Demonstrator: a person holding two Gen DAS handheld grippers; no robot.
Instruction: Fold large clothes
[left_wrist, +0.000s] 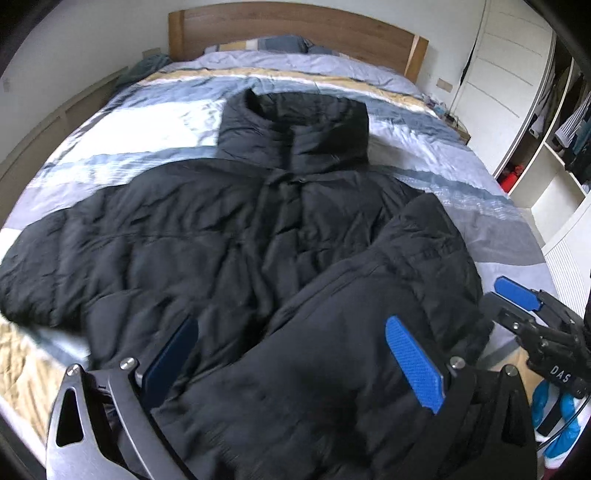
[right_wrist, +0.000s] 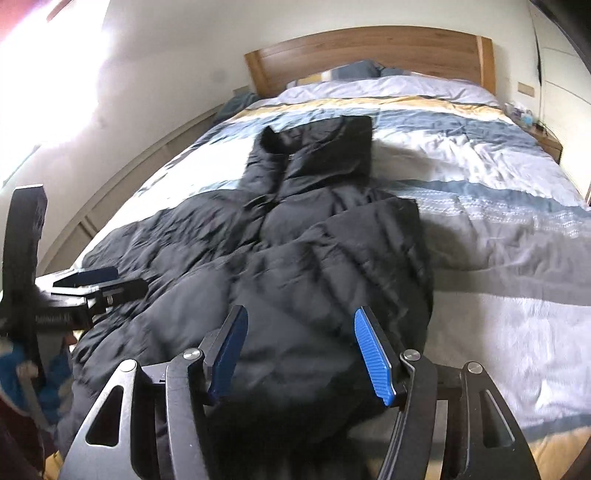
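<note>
Across the striped quilted bed (right_wrist: 498, 229) your black puffer jacket (left_wrist: 192, 236) lies, its right side already folded inward. Your left gripper (left_wrist: 295, 362) and right gripper (right_wrist: 301, 354) both gape wide, holding nothing. Next, take the outspread sleeve (left_wrist: 40, 273) near the bed's left edge and fold it in.

1. The black puffer jacket (left_wrist: 229, 236) has its hem running off the bottom edge in both wrist views.
2. Stuff on the nightstand (right_wrist: 550, 142) is way too small to make out.
3. The wardrobe (left_wrist: 569, 122) is cut off at the right edge, clothes inside just blurry.
</note>
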